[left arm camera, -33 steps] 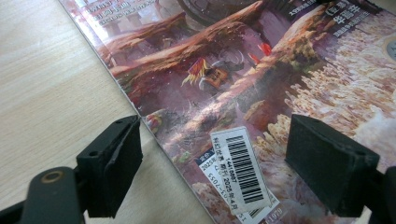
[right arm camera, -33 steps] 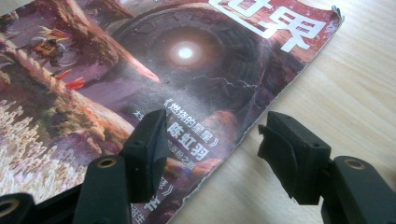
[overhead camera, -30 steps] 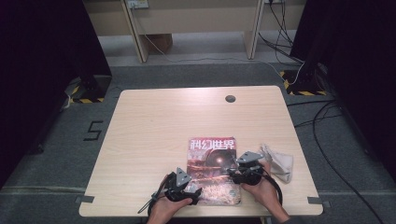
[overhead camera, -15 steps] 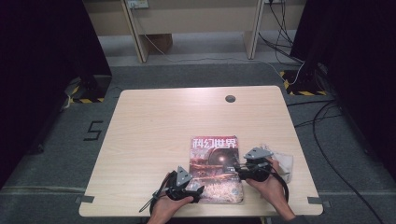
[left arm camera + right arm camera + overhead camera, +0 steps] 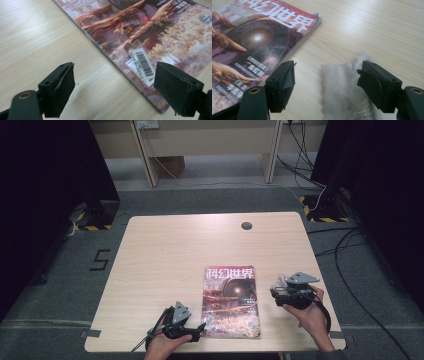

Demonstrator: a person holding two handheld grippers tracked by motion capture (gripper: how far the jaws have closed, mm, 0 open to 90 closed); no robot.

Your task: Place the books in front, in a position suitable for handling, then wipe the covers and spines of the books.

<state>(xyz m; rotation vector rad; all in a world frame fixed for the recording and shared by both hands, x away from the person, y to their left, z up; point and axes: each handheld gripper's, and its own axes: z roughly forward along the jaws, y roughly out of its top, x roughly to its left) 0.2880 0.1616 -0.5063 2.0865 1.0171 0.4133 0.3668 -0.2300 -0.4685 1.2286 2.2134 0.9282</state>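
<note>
Right tongs [image 5: 276, 291] have been shifted off the magazine [image 5: 231, 300] to its right, jaws just opened wide over the white cloth [image 5: 342, 92]; left tongs [image 5: 201, 327] held wide at the magazine's near-left corner on the desk [image 5: 170, 250].

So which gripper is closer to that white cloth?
The right gripper: the cloth lies between its open jaws. The left gripper is across the magazine, at its near left corner.

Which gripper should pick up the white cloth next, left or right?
Right, most likely. The right gripper has just been opening its jaws and hangs open right over the white cloth, beside the magazine. The left gripper is open at the magazine's near left corner, with the magazine between it and the cloth.
</note>
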